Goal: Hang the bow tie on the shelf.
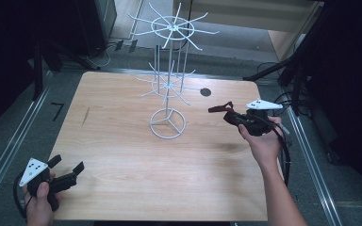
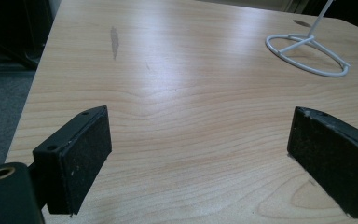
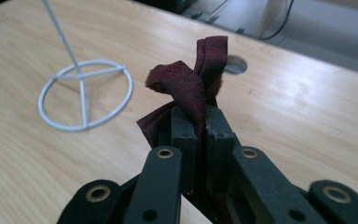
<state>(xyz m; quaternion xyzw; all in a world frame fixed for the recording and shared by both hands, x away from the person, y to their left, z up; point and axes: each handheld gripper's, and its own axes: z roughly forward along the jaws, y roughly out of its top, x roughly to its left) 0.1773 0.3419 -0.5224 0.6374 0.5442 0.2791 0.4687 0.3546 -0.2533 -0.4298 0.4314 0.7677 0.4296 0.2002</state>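
In my right claw (image 3: 196, 125), held above the right side of the surface (image 1: 122, 155), is a strip of dark red fabric (image 3: 186, 88), pinched between the two closed jaws with its loose end curling up and forward past the tips. In the high view the fabric (image 1: 220, 108) pokes out of the claw toward the left, so its long axis runs roughly left-right, pointing at the white wire rack (image 1: 168, 80).

That rack stands just left of the fabric, near the middle of the far half of the surface. Its round base ring (image 3: 85, 94) sits flat on the wood, a thin pole rises from it, and two tiers of radiating hooks spread out above (the upper tier sits well higher than my claw does now).

I judge the fabric is meant for one of those hooks, so the relation that matters is this: the rack lies left and slightly far of my right claw, and the lower hooks are the closer ones.

My left claw (image 1: 67, 165) is well apart, at the near left corner, its jaws spread wide and holding nothing. The right hand is plainly nearer.
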